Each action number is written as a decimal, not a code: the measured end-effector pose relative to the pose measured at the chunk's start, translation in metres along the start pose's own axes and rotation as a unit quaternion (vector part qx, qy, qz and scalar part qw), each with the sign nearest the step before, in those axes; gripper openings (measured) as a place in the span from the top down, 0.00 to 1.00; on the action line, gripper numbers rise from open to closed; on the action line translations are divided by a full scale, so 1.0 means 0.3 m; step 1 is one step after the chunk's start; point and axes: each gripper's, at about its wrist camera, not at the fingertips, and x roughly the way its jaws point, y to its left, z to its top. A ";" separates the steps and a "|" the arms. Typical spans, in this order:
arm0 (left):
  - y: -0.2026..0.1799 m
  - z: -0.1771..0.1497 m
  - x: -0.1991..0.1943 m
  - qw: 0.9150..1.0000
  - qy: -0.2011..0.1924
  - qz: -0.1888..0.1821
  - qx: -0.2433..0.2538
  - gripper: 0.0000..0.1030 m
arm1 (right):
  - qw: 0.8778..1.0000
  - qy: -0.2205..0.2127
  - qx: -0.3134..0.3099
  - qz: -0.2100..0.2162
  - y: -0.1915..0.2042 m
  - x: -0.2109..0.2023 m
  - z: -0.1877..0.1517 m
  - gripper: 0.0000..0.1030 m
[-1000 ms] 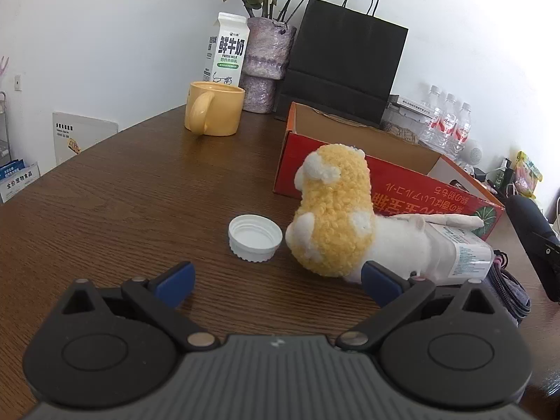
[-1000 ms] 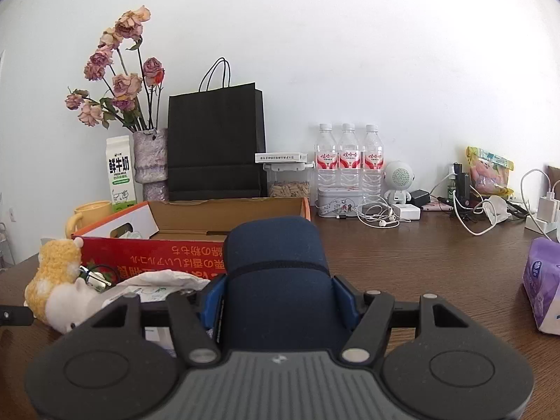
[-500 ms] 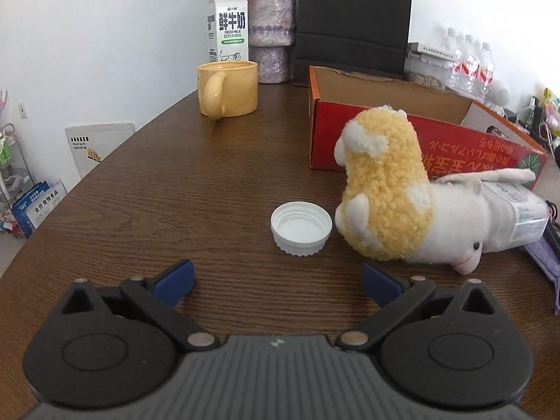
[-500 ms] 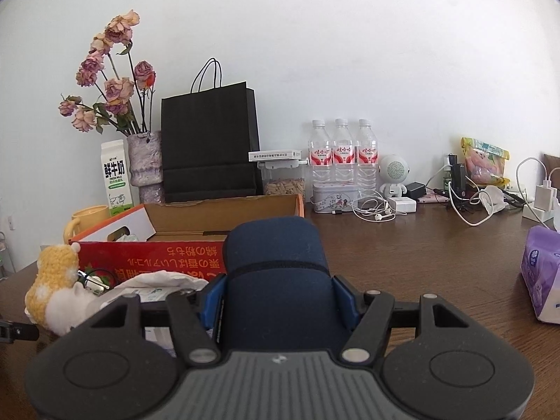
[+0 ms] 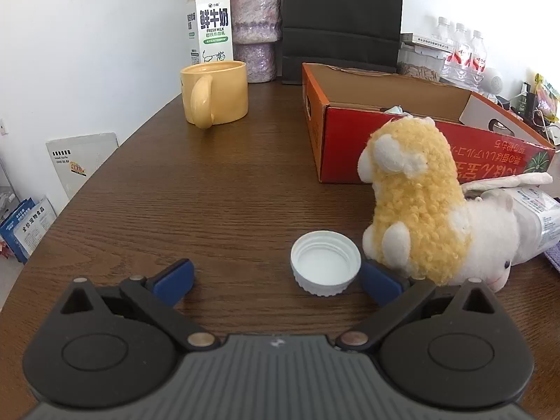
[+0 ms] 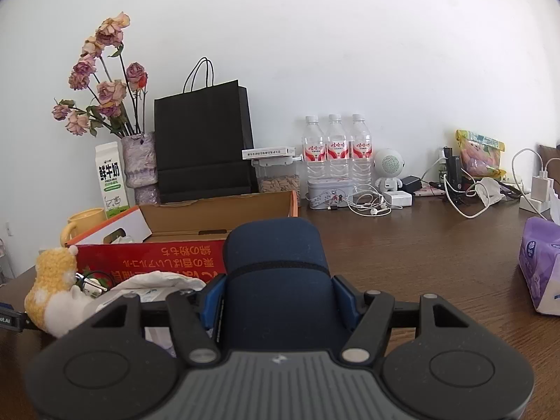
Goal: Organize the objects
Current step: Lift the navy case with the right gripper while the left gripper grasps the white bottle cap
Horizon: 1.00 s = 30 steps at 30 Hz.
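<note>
Shifted left-wrist framing since a second ago: white cap (image 5: 325, 262) now nearer the lens and right of centre, sitting just inside the right blue pad; flowers cropped off the top. Right-wrist framing unchanged.

Left wrist view. Counted: one cap, one yellow-and-white plush (image 5: 420, 217), one yellow mug (image 5: 217, 92), one milk carton (image 5: 211, 26), one red cardboard box (image 5: 413, 140), one black paper bag (image 5: 341, 17), one vase (image 5: 255, 31). Cap lying open side up on the wooden table (image 5: 175, 192), just beside the plush. Plush on its side, long axis running left-right, yellow end toward the cap, white end over a plastic bottle (image 5: 535, 210). Left gripper (image 5: 276, 280) tilted down at the tabletop, jaws spread wide, nothing pinched.

Right wrist view. Counted: three water bottles (image 6: 334, 147) upright in a row by the wall, one tissue pack (image 6: 540, 266) at right, one dark blue cylindrical object (image 6: 276, 280). Right gripper (image 6: 278, 301) nearly level, blue pads pressed against both sides of the blue cylinder, long axis pointing away from the lens toward the box. Held just before the box's near wall.
</note>
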 end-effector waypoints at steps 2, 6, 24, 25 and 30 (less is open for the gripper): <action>0.007 0.009 0.010 1.000 0.000 0.001 -0.002 0.00 | 1.000 0.000 0.000 0.000 0.000 0.000 -0.001 0.39; 0.006 0.019 0.021 1.000 0.001 0.008 -0.008 0.00 | 1.000 0.000 0.000 0.000 -0.001 0.000 0.000 0.39; 0.002 0.027 0.025 0.999 -0.004 0.024 -0.024 0.08 | 1.000 -0.001 0.001 0.001 -0.002 0.000 -0.003 0.51; -0.001 0.025 0.018 0.999 -0.007 0.024 -0.023 0.11 | 1.000 -0.001 0.000 0.007 -0.001 0.001 -0.004 0.61; -0.023 0.013 -0.015 1.000 -0.027 0.009 -0.013 0.60 | 1.000 0.008 0.007 0.009 -0.005 0.010 -0.006 0.72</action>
